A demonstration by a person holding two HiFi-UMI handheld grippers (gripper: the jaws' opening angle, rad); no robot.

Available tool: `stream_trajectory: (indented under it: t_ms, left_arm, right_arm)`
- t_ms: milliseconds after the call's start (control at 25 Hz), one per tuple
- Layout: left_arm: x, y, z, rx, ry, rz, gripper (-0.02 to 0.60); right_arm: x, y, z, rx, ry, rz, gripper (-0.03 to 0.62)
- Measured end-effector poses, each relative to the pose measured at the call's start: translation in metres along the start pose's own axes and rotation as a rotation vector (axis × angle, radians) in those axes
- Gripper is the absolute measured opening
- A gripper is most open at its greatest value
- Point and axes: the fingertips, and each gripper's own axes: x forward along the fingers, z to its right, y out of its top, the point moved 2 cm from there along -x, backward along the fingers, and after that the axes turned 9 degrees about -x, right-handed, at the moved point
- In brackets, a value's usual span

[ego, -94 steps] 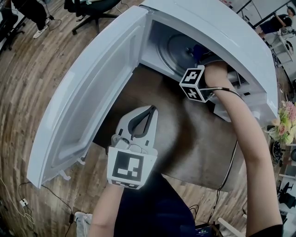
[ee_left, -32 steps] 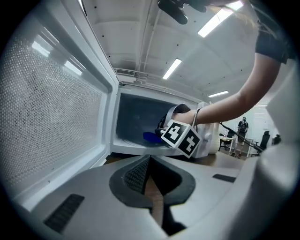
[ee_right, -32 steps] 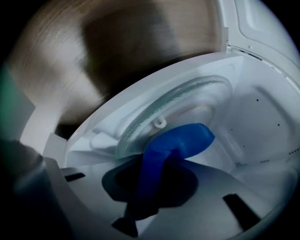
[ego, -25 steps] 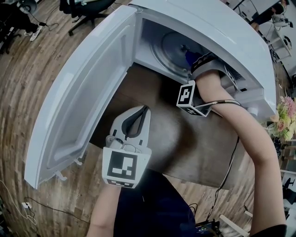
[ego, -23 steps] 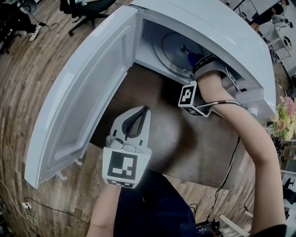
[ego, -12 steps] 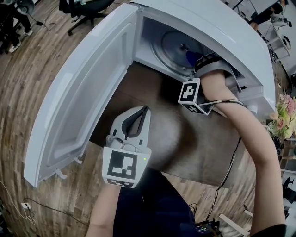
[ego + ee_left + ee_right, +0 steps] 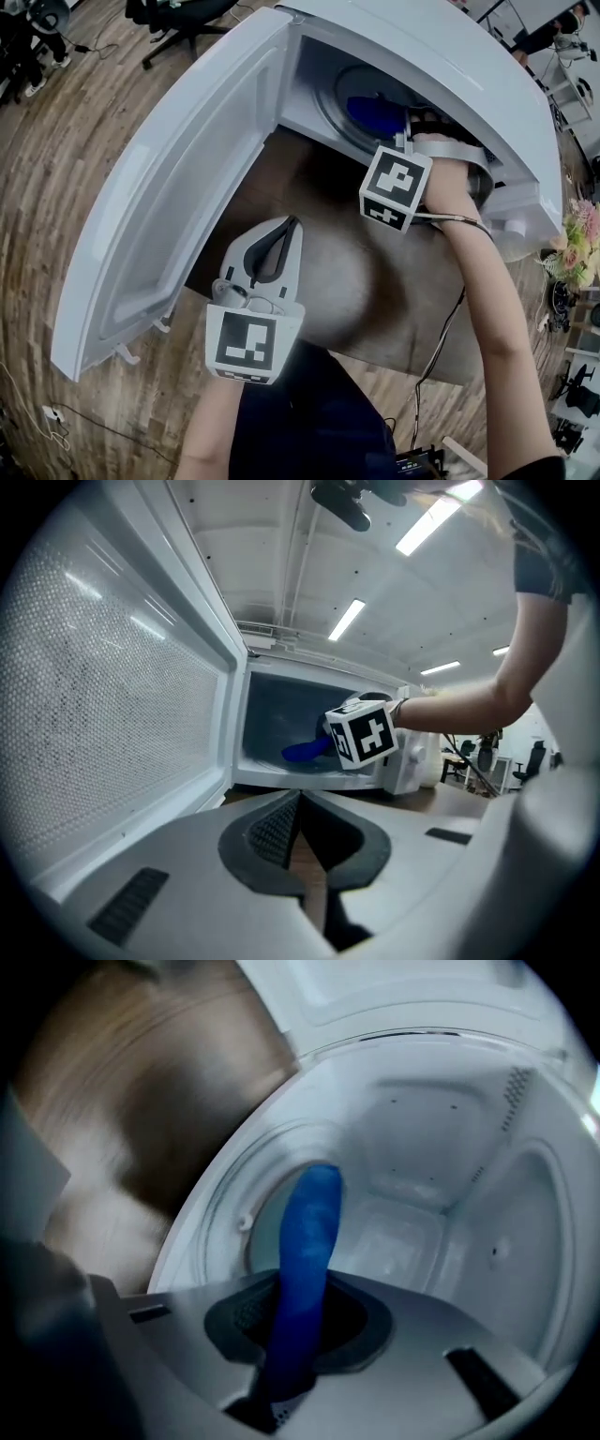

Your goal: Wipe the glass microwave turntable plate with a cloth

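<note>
The glass turntable plate lies on the floor of the open white microwave, and its round rim shows in the right gripper view. My right gripper is inside the cavity, shut on a blue cloth. The cloth sticks out over the plate; I cannot tell whether it touches the glass. The right gripper's marker cube hangs just outside the opening. My left gripper hovers over the brown table, shut and holding nothing. The cloth also shows in the left gripper view.
The microwave door swings wide open to the left, close beside the left gripper. The brown table runs in front of the microwave. A cable trails from the right gripper along the arm. Flowers stand at the far right.
My right gripper has drawn back and up toward the opening, so its marker cube looks larger. The blue cloth now shows more fully over the plate. The left gripper has barely moved.
</note>
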Motion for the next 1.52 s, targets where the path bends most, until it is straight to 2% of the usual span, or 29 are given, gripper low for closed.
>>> stream_trajectory:
  t_ms: [160, 240, 320, 560, 880, 1160, 1280, 1440, 1520]
  left_arm:
    - [-0.003, 0.002, -0.005, -0.008, 0.009, 0.004, 0.005]
    - [-0.003, 0.002, -0.008, -0.006, 0.016, -0.005, 0.005]
    - [-0.003, 0.001, -0.011, -0.006, 0.022, -0.010, 0.005]
    - [-0.004, -0.001, -0.014, -0.008, 0.027, -0.019, 0.005]
    - [-0.003, -0.003, -0.012, -0.001, 0.016, -0.030, 0.005]
    - [-0.001, -0.003, -0.006, 0.006, 0.004, -0.035, 0.005]
    - [0.001, -0.003, -0.004, 0.009, -0.001, -0.036, 0.005]
    - [0.003, -0.004, -0.002, 0.008, -0.004, -0.037, 0.005]
    - [0.004, -0.004, 0.000, 0.006, -0.008, -0.038, 0.005]
  right_arm:
    - [-0.013, 0.016, 0.025, 0.288, -0.075, 0.210, 0.060]
    - [-0.020, 0.027, 0.033, 0.350, -0.106, 0.289, 0.060]
    - [-0.024, 0.040, 0.039, 0.348, -0.140, 0.328, 0.060]
    - [-0.021, 0.066, 0.030, 0.269, -0.114, 0.362, 0.060]
    - [-0.026, 0.063, 0.018, 0.084, -0.144, 0.315, 0.058]
    - [-0.024, 0.044, -0.006, -0.068, -0.167, 0.239, 0.058]
    - [-0.022, 0.032, -0.014, -0.140, -0.173, 0.177, 0.058]
    - [-0.019, 0.018, -0.022, -0.244, -0.226, 0.103, 0.057]
    - [-0.017, 0.008, -0.031, -0.307, -0.201, 0.048, 0.057]
